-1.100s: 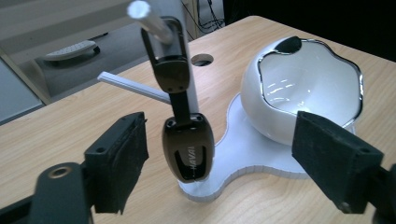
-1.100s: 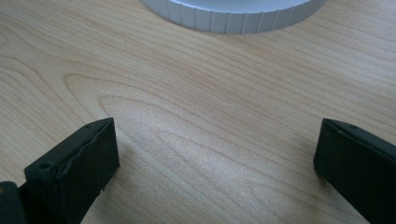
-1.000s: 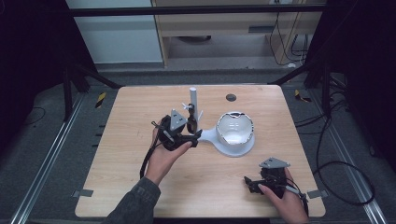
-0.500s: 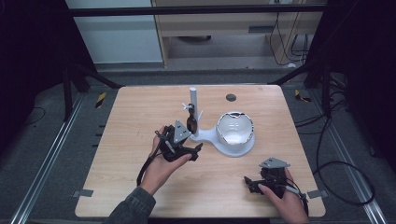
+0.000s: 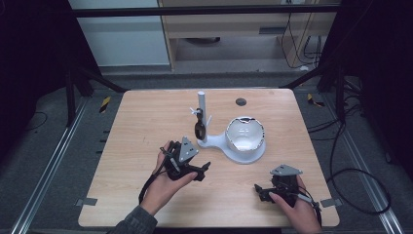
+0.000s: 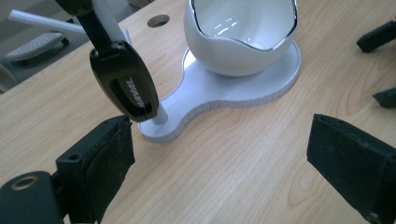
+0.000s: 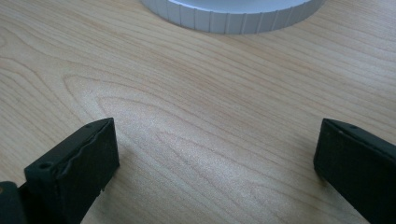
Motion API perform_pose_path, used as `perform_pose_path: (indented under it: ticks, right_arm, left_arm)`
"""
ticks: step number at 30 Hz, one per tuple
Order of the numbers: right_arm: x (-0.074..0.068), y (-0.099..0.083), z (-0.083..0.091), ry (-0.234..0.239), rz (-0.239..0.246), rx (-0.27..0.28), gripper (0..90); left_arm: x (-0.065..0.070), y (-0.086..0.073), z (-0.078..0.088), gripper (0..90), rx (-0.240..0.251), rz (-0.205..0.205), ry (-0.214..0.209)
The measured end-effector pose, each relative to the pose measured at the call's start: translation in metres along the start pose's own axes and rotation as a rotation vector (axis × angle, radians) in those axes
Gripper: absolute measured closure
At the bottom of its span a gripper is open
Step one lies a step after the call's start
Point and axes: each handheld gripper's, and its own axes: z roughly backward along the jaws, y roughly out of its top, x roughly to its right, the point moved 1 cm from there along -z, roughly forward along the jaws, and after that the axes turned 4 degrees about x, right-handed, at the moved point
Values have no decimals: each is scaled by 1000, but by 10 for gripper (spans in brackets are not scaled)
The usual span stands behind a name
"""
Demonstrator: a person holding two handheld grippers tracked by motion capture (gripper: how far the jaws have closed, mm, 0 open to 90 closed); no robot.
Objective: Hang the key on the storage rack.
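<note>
A black key fob (image 5: 199, 127) (image 6: 123, 84) hangs from a peg on the white post (image 5: 201, 112) of a stand. The stand's flat white base (image 5: 229, 148) (image 6: 224, 91) carries a white bowl (image 5: 246, 135) (image 6: 240, 28). My left gripper (image 5: 203, 171) (image 6: 219, 140) sits low over the table just in front of the stand, pointing at it. Its jaws have just been opening and stand open with nothing between them. My right gripper (image 5: 259, 192) (image 7: 217, 140) rests near the front right, open over bare wood, with the base's edge (image 7: 233, 14) ahead of it.
The wooden table (image 5: 146, 122) has a round dark hole (image 5: 240, 102) (image 6: 158, 20) behind the stand. The right gripper's black jaw tips (image 6: 378, 35) show at the right edge of the left gripper view. Dark floor and frame rails surround the table.
My left gripper has drawn back from the key fob toward the table's front and sunk a little. The fob stays hanging on the post. The right hand has not moved.
</note>
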Motion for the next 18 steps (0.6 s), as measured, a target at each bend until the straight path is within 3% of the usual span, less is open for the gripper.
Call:
perform_pose_path:
  ticks: [13, 18]
  right_arm:
    - [0, 0, 0, -1, -3, -1, 3]
    - [0, 0, 0, -1, -2, 0, 3]
  left_arm:
    - [-7, -28, 14, 53, -36, 10, 4]
    - [-11, -36, 18, 37, -45, 32, 9]
